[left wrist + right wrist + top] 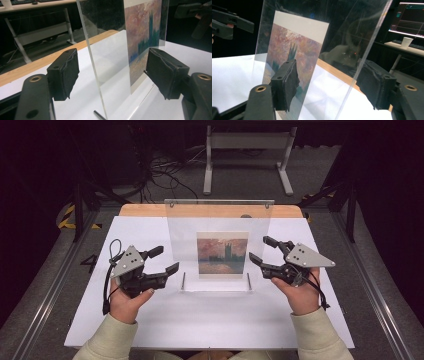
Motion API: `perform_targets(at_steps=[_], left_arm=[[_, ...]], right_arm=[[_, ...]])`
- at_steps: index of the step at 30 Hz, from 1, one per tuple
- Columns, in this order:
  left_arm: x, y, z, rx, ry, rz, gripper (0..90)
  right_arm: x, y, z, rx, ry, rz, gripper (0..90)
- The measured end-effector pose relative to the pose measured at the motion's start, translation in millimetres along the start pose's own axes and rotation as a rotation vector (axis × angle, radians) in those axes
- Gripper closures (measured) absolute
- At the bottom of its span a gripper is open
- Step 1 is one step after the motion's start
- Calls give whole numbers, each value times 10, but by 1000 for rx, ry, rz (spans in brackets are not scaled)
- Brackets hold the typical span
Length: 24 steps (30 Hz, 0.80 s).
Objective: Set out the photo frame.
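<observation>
A clear acrylic picture frame point(220, 220) stands upright on the white table top point(210, 320). It holds a print of a sunset painting point(222, 254) with dark towers. My left gripper point(167, 259) is at the frame's left edge. In the left gripper view the panel's edge point(92, 62) runs between the two pads point(65, 72) with a gap on each side; the left gripper point(112, 72) is open. My right gripper point(259, 248) straddles the frame's right edge. In the right gripper view the right gripper point(329, 82) is open, both pads clear of the panel point(359, 62).
Two thin metal rods point(183, 281) point(248, 281) lie on the table at the frame's base. A wooden strip point(145, 210) borders the table's far edge. Beyond it stand a grey metal stand point(247, 150) and floor cables point(165, 175). A paper cup point(406, 41) sits on a far desk.
</observation>
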<state>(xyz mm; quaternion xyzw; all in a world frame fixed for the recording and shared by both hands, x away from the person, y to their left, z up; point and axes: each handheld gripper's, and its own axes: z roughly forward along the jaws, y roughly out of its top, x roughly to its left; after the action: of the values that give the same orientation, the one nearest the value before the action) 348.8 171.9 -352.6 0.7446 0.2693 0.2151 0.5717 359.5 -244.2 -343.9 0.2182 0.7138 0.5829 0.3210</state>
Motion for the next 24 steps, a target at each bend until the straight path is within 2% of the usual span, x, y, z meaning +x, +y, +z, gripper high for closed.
perform_targets(at_steps=[5, 13, 20, 24], left_arm=[[-7, -24, -87, 11, 17, 24, 262], [-15, -55, -242, 26, 17, 36, 251], [31, -131, -388, 39, 35, 20, 237], [92, -210, -464, 48, 56, -3, 214]], right_arm=[[-27, 32, -104, -13, -7, 10, 311], [-55, 112, -388, 13, 3, 6, 289], [-91, 122, -645, 14, -24, 20, 257], [-99, 29, -734, 59, -39, 47, 236]])
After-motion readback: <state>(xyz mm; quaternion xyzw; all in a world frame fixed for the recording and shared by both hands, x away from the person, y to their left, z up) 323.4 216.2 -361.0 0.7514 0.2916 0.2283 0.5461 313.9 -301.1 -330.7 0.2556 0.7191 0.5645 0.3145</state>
